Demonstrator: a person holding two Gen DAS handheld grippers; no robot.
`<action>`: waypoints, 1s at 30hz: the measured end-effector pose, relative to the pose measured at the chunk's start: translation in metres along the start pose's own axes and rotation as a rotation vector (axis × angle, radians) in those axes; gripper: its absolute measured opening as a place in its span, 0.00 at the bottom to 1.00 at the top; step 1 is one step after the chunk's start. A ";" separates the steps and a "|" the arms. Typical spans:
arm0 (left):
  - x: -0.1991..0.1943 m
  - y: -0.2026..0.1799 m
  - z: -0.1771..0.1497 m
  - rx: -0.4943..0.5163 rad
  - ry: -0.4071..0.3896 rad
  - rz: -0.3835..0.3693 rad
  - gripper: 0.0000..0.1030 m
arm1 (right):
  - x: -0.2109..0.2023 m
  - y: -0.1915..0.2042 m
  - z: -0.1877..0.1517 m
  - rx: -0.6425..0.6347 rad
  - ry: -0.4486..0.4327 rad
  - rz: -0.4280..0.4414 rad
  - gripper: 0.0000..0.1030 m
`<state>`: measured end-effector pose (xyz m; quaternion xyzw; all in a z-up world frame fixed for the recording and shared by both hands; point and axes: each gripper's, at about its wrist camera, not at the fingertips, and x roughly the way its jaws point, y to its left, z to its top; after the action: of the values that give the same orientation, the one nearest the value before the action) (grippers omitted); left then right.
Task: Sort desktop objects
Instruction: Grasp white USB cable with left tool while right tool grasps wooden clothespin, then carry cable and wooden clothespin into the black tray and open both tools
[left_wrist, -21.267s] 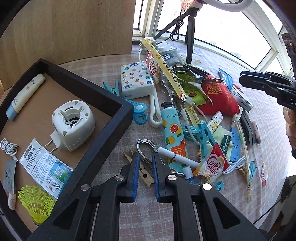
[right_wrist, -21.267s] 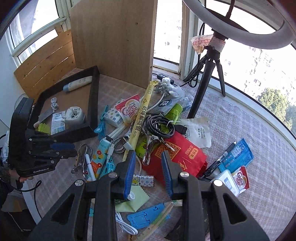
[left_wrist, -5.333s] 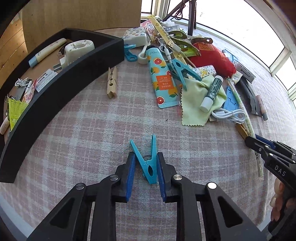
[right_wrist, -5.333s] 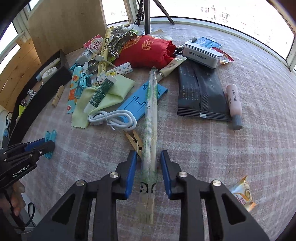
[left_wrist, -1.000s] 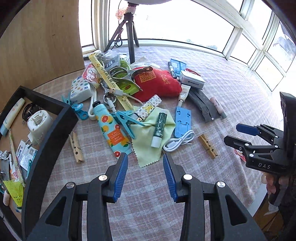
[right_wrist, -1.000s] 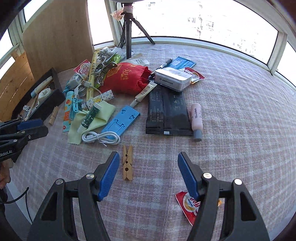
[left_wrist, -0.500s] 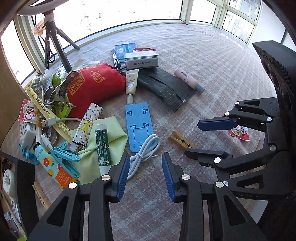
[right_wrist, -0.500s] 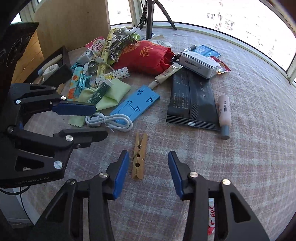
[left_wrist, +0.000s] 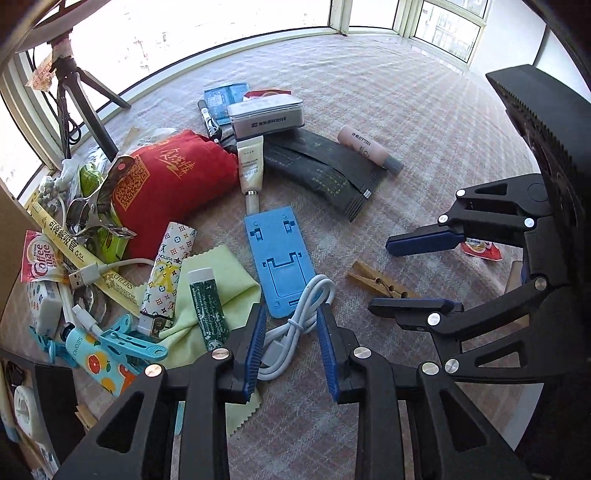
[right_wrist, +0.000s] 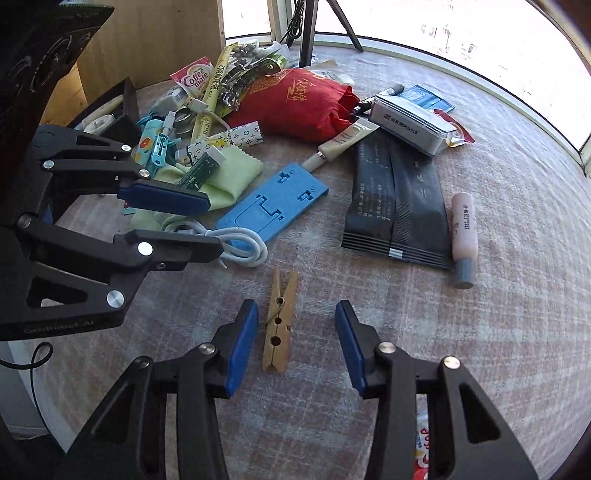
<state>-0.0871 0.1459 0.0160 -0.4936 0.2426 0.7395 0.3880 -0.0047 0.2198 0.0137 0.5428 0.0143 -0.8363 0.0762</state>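
Observation:
A coiled white USB cable (left_wrist: 295, 325) lies on the checked tablecloth against a blue phone stand (left_wrist: 280, 258). My left gripper (left_wrist: 291, 332) points steeply down over it, open, with the coil between its blue pads and neither pad pressing. In the right wrist view the same left gripper (right_wrist: 210, 221) straddles the cable (right_wrist: 236, 243). A wooden clothespin (right_wrist: 280, 321) lies flat between the fingers of my right gripper (right_wrist: 295, 314), nearer the left pad and untouched; that gripper is open. The left wrist view shows the right gripper (left_wrist: 402, 273) over the clothespin (left_wrist: 380, 284).
Clutter lies beyond: a green cloth (left_wrist: 221, 269) with a dark green tube, a red pouch (left_wrist: 177, 173), black sachets (right_wrist: 399, 206), a pink tube (right_wrist: 463, 229), a grey tin (left_wrist: 266, 118). A black tray's corner (left_wrist: 55, 387) is at the left, and a red snack packet (left_wrist: 480, 251) at the right.
My left gripper swung away from the tray side, sank over the white cable and narrowed its jaws. My right gripper dropped over the clothespin and its jaws narrowed too.

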 end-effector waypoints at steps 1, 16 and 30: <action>0.002 -0.002 -0.001 0.016 0.011 0.001 0.28 | 0.000 0.001 0.001 -0.003 0.001 -0.005 0.42; -0.015 0.001 -0.019 -0.100 -0.023 -0.018 0.14 | -0.006 -0.014 -0.006 0.105 -0.015 -0.012 0.12; -0.109 0.027 -0.055 -0.351 -0.200 0.048 0.13 | -0.057 0.009 0.019 0.139 -0.160 0.045 0.12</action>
<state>-0.0564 0.0535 0.0935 -0.4717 0.0819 0.8248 0.3008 0.0020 0.2157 0.0741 0.4784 -0.0621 -0.8740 0.0578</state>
